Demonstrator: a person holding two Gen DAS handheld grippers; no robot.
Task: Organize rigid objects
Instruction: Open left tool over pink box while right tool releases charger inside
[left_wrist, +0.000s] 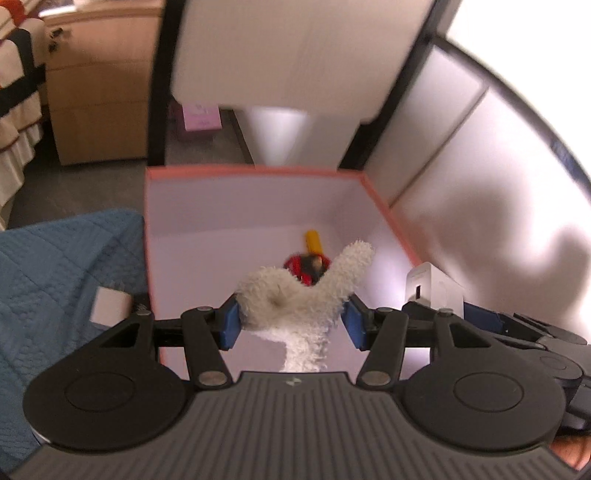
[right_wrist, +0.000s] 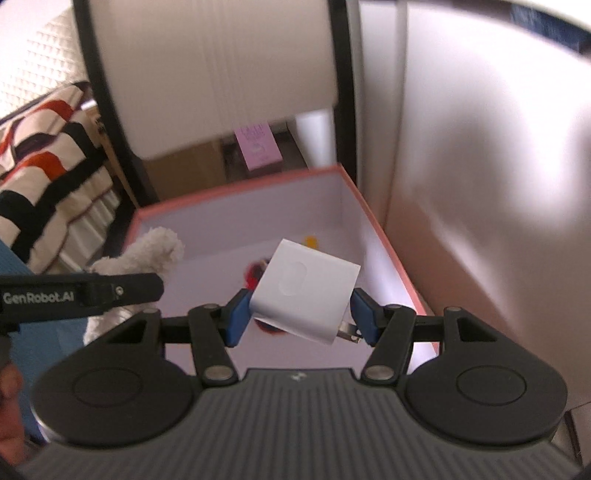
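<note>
Step in hand: carrying items to box (left_wrist: 388, 206).
Left gripper (left_wrist: 291, 319) clamped on plush toy (left_wrist: 295, 291), above box.
Right gripper (right_wrist: 299, 315) clamped on charger (right_wrist: 306, 291), above box, tilted.
Next: lower, part jaws, drop beside red toy (left_wrist: 308, 267) on box floor.

Two grippers: the left gripper (left_wrist: 291, 319) holds one white plush toy (left_wrist: 295, 291), the right gripper (right_wrist: 300, 317) one white plug-in charger (right_wrist: 303, 291). One pink-rimmed box (left_wrist: 384, 205) contains one yellow piece (left_wrist: 312, 240) and one red-and-black toy (left_wrist: 306, 267). One blue quilt (left_wrist: 55, 266) lies left; one pink carton (right_wrist: 258, 146) stands far behind.
</note>
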